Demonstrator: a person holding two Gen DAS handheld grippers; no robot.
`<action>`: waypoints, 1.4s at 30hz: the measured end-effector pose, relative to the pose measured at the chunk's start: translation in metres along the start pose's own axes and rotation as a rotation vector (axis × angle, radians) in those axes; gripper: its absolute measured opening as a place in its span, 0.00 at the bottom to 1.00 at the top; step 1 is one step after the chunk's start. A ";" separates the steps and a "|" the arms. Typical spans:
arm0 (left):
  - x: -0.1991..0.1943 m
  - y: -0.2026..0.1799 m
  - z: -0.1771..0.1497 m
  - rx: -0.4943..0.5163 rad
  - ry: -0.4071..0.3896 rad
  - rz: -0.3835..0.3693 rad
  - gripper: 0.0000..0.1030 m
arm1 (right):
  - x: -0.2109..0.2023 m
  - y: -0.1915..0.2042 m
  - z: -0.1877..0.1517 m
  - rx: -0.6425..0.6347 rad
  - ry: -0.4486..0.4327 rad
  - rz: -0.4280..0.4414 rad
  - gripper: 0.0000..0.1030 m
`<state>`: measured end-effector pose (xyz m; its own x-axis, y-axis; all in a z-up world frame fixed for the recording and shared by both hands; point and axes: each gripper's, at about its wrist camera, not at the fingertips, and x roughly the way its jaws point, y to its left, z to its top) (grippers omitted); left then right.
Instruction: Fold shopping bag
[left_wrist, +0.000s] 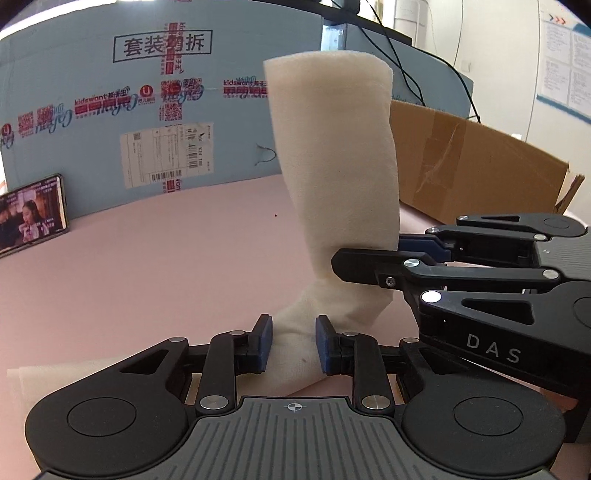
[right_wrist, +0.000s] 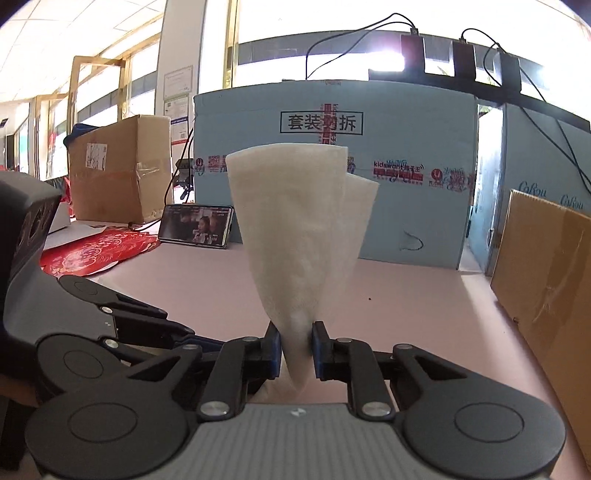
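- Left wrist view showed the left gripper (left_wrist: 293, 343) clenched on the cream non-woven shopping bag (left_wrist: 332, 166) low over the pink table (left_wrist: 147, 266), its blue pads (left_wrist: 265, 341) pressing a bunched, narrow part of the fabric.
- That view also showed the right gripper (left_wrist: 369, 254) coming in from the right, its fingers closed on the bag just above and beyond the left grip, with the long folded panel standing up from it.
- Right wrist view showed the right gripper (right_wrist: 295, 349) grasping the shopping bag (right_wrist: 295, 221) between its pads (right_wrist: 272, 349), the fabric fanning upward into at least two layers.
- Judged from this, the step in hand was lifting and turning the folded strip to lay it over for the next fold.
- To do it well, both grips probably needed to stay firm while the standing panel was swung down flat, edges lined up, without the two grippers colliding, since they sat very close.
- A risk was the layers splaying, as the offset back layer suggested.
- Only the left wrist view showed the bag's tail lying on the table at lower left (left_wrist: 22, 376) and how the two grips related.
- Only the right wrist view showed the split layers at the top, the red printed paper (right_wrist: 96, 254) and the brown cardboard box (right_wrist: 118, 170).
- Both views showed the phone (right_wrist: 197, 226) propped against the blue carton (right_wrist: 406, 229).
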<state>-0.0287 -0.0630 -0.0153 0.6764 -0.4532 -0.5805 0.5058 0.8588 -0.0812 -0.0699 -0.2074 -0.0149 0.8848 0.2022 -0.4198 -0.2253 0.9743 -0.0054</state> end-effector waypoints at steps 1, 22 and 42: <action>-0.009 0.004 -0.001 -0.007 -0.013 0.009 0.24 | 0.001 0.001 0.000 -0.012 0.005 -0.009 0.15; -0.056 0.075 -0.039 -0.297 -0.046 -0.024 0.24 | 0.002 0.118 -0.035 -0.727 -0.021 0.021 0.15; -0.061 0.028 -0.009 -0.001 -0.104 0.157 0.41 | -0.009 0.123 -0.046 -0.771 -0.047 0.062 0.20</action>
<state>-0.0615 -0.0092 0.0105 0.7985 -0.3361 -0.4994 0.3895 0.9210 0.0029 -0.1246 -0.0935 -0.0537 0.8737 0.2751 -0.4013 -0.4802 0.6196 -0.6208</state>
